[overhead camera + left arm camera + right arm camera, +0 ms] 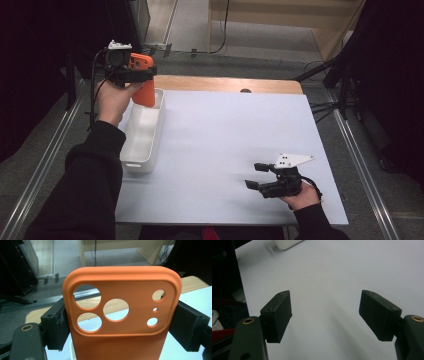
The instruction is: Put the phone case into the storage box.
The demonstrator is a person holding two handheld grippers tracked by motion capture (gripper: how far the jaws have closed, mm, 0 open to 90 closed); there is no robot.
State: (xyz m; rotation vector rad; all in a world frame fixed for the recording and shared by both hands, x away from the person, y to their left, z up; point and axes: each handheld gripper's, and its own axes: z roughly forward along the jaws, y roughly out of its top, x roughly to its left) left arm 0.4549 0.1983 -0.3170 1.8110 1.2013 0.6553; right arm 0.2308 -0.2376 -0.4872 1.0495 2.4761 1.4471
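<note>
At ten o'clock above the table, left gripper [131,75] raised, black jaws clamped on the sides of an orange soft-plastic phone case [122,315], camera holes uppermost. Directly beneath, a white rectangular plastic bin [142,132] on the pale blue tabletop [225,145]. Toward five o'clock, right gripper [325,312] low over bare surface, jaws wide apart, gripping nothing.

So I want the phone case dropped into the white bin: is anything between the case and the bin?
Nothing visible. The left gripper holds the orange phone case above the far end of the white bin, whose inside looks empty. The right gripper sits open, far off.
</note>
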